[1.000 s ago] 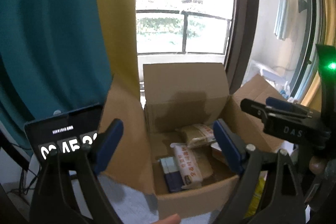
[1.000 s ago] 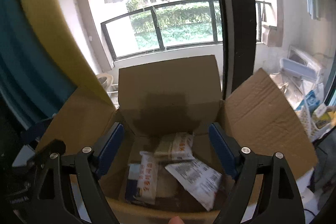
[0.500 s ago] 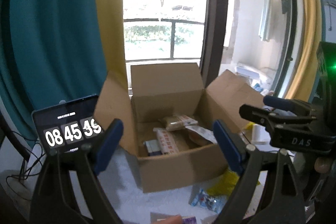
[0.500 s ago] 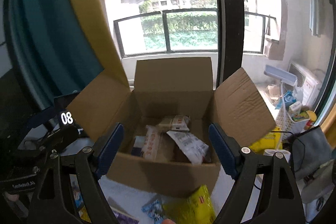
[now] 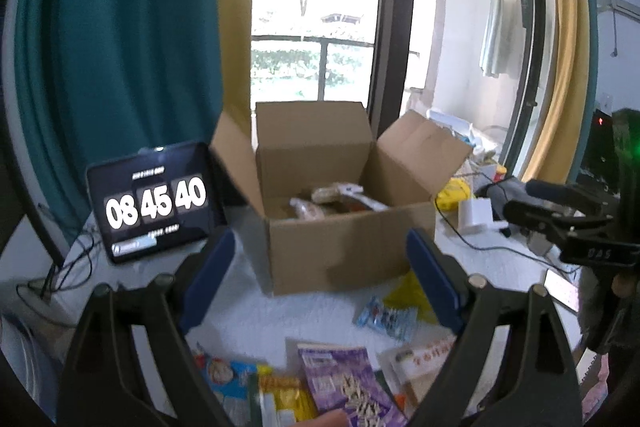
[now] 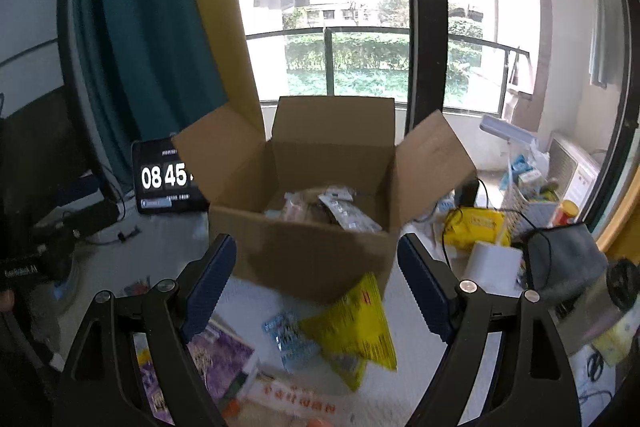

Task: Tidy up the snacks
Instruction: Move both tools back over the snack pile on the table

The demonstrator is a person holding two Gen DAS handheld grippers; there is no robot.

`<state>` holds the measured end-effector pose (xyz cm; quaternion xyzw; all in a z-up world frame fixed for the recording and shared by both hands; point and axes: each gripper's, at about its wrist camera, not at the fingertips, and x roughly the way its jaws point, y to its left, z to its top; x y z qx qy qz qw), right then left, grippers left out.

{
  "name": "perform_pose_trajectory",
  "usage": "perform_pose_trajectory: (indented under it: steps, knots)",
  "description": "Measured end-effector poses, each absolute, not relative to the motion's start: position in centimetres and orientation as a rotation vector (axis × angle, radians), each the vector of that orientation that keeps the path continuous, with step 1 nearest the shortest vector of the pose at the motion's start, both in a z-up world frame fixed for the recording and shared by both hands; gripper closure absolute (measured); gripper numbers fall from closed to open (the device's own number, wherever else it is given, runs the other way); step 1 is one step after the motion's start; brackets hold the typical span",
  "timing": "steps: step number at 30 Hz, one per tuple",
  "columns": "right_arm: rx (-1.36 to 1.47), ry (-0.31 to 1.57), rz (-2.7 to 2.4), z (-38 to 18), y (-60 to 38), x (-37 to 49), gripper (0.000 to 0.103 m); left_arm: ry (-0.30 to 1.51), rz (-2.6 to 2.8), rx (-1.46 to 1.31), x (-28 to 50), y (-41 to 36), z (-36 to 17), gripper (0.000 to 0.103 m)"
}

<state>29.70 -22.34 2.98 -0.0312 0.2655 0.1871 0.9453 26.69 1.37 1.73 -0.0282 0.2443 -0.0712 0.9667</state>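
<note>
Cardboard box (image 5: pixel 344 243) sits open on the white tabletop (image 5: pixel 280 311), all flaps up, at 12 o'clock from both wrist cameras. Several wrapped snack packets (image 6: pixel 340 211) lie inside it, their print too blurred to read. Left gripper (image 5: pixel 320 283): jaws spread wide, nothing between the blue pads, pointing toward the near wall of the box. Right gripper (image 6: pixel 316 287): jaws likewise spread wide and empty. Loose snacks lie on the table in front of the box: a yellow bag (image 6: pixel 352 327) touching the box's near lower corner at 5 o'clock of it, a small blue packet (image 6: pixel 290 341) just beside the bag at its 9 o'clock, a purple packet (image 5: pixel 344 379) at 6 o'clock near the bottom edge of the left view, and a white packet with red print (image 6: pixel 296 397) beside it. A tablet showing a clock (image 5: pixel 154 203) stands at 9 o'clock of the box, apart from it. A white cup (image 6: pixel 494 263) and a grey pouch (image 6: pixel 564 263) sit at 3 o'clock of the box.
</note>
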Motion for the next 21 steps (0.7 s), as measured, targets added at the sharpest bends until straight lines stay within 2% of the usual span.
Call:
perform_pose_trajectory:
  steps: [16, 21]
  knots:
    - [-0.089, 0.57, 0.392, -2.5, -23.3, 21.4, 0.018, 0.613, -0.162, -0.125, 20.5, 1.4, -5.1, 0.015]
    - [-0.11, 0.63, 0.422, -5.8, -22.5, 19.5, 0.018, 0.668, -0.172, -0.146, 19.1, 1.5, -7.7, 0.015]
